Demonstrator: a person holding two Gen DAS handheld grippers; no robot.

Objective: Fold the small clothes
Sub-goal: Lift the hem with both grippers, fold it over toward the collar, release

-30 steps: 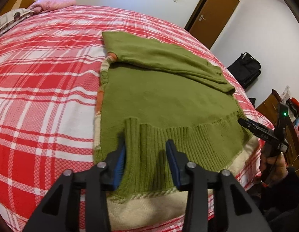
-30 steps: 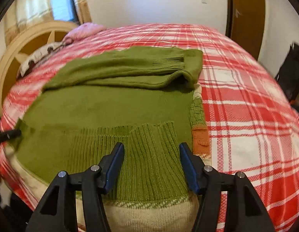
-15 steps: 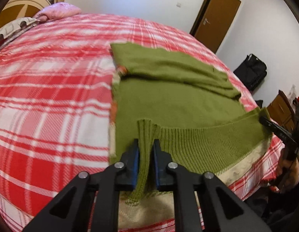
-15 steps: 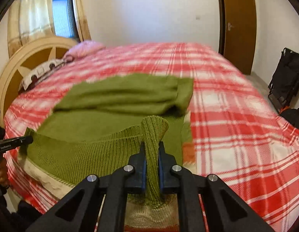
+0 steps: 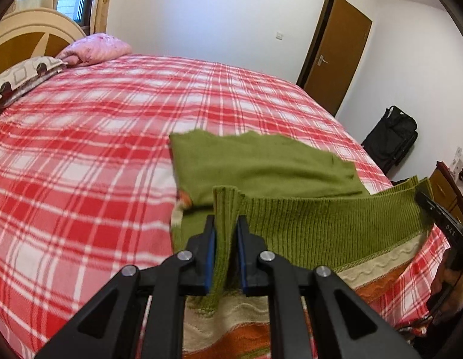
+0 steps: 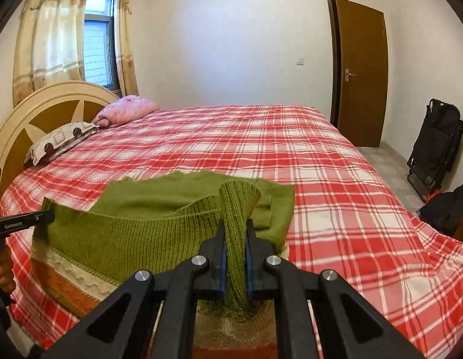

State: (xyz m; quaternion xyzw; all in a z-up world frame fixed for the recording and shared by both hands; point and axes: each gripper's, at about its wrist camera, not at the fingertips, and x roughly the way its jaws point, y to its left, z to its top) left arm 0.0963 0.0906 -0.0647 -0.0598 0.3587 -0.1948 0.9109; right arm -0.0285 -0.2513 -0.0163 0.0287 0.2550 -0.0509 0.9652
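A green knit sweater [image 5: 261, 167] with a cream and orange patterned underside lies on the red plaid bed [image 5: 82, 155]. Its sleeves are folded across the far part. My left gripper [image 5: 225, 227] is shut on the left end of the ribbed hem [image 5: 321, 227]. My right gripper [image 6: 235, 233] is shut on the right end of the same hem [image 6: 126, 239]. Both ends are lifted off the bed, and the hem hangs taut between them. The right gripper shows at the right edge of the left wrist view [image 5: 441, 218].
Pillows [image 6: 91, 128] lie by the headboard [image 6: 49, 104] at the far left. A brown door [image 6: 360, 68] is in the far wall. Black bags [image 6: 435, 143] stand on the floor right of the bed. A wooden cabinet [image 5: 444, 188] is at the right.
Both grippers closed on the ribbed hem and lifted it off the bed. The patterned underside now shows below the raised hem.
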